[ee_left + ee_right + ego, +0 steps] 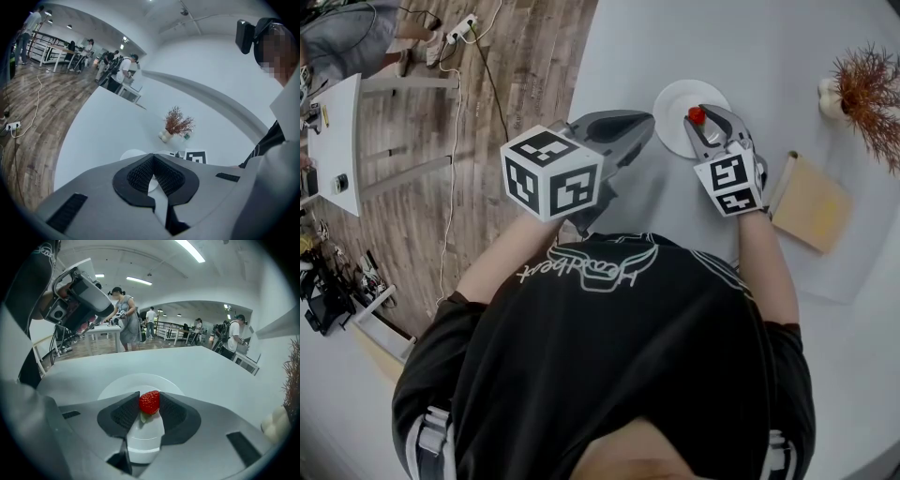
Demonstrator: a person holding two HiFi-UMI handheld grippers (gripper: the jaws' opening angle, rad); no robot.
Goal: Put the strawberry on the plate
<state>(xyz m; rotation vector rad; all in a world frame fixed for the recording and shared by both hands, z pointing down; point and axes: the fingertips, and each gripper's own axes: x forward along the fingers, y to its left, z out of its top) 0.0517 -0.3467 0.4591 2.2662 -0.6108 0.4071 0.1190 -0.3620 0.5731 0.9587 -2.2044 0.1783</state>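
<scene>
A red strawberry [697,115] sits between the pads of my right gripper [700,120], which is shut on it. The fruit [149,401] hangs just over the white plate [123,384], with a green leaf below it; whether it touches the plate I cannot tell. In the head view the plate [671,111] lies on the white table ahead of me. My left gripper [639,129] is held up to the left of the plate, its jaws shut with nothing between them. From the left gripper view the plate [132,153] shows just beyond that gripper [153,157].
A dried reddish plant in a white vase [861,89] stands at the far right. A tan board [809,203] lies right of my right hand. The table's curved edge runs at the left over wooden floor [487,94]. People stand at desks far off.
</scene>
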